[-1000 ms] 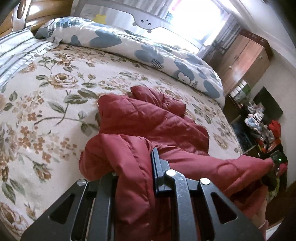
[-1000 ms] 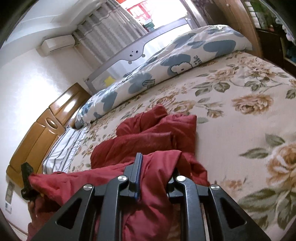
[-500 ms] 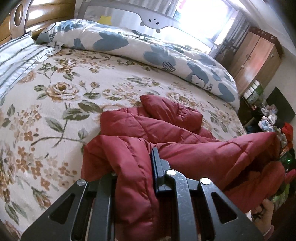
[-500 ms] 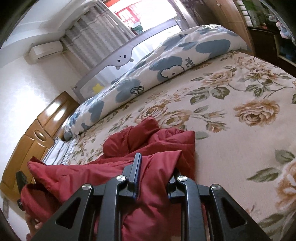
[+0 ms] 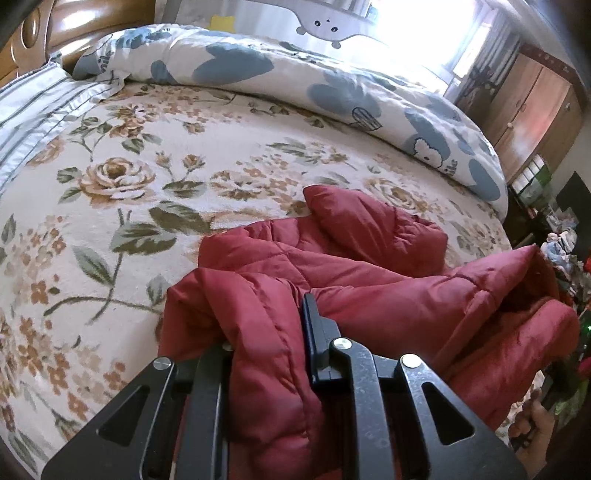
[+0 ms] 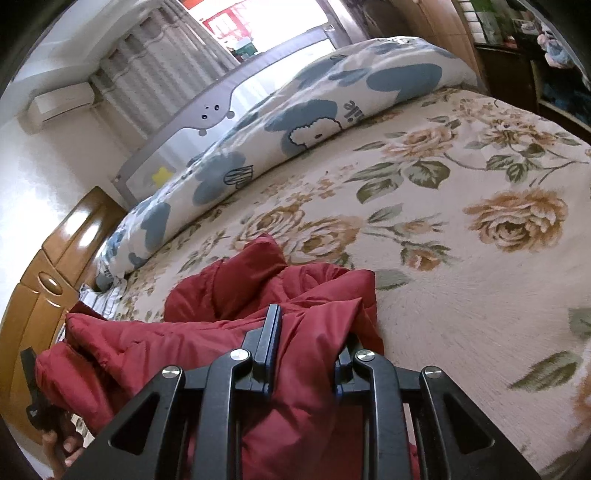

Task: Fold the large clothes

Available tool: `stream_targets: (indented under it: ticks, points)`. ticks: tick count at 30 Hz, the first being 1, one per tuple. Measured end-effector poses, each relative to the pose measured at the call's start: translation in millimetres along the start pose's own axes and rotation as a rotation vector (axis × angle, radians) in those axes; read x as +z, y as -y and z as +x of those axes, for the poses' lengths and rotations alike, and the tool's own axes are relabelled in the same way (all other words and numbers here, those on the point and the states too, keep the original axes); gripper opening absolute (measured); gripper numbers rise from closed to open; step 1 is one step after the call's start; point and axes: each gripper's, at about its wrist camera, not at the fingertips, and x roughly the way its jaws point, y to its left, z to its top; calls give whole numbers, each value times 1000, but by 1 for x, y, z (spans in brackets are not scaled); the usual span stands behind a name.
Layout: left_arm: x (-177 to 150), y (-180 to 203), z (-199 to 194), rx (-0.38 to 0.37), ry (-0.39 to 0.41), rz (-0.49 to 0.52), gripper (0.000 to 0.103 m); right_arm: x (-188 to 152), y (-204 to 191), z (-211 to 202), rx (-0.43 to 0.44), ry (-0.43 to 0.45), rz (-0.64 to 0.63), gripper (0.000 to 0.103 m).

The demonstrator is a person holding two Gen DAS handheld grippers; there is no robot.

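A dark red padded jacket (image 5: pixel 369 258) lies bunched on the floral bed cover (image 5: pixel 110 221). Its near edge is lifted and stretched between both grippers. My left gripper (image 5: pixel 266 325) is shut on a thick fold at the jacket's left end, and the fabric bulges up between its fingers. In the right wrist view, my right gripper (image 6: pixel 310 332) is shut on the jacket (image 6: pixel 229 291) at its right end. The lifted edge sags toward the part still resting on the bed cover (image 6: pixel 461 295). Padding hides the fingertips of both grippers.
A rolled blue-and-white duvet (image 5: pixel 332 92) runs along the far side under a grey bed rail (image 5: pixel 325 26). A striped pillow (image 5: pixel 33 110) and wooden headboard (image 6: pixel 48 277) are at one end, a wooden wardrobe (image 5: pixel 535 107) at the other. A person's hand (image 6: pixel 62 443) shows low left.
Both grippers have moved forward over the bed and lower, carrying the jacket's lifted edge toward the part lying on the cover. Both grips have held.
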Motion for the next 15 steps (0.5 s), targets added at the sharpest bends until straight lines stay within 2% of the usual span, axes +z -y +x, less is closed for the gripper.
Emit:
stream_targets:
  ticks: [9, 15]
  points:
    - [21, -7, 38, 12, -33, -36, 18, 7, 6, 44, -45, -13, 16, 22]
    - [29, -6, 63, 28, -42, -24, 18, 8, 13, 76, -79, -29, 24, 23]
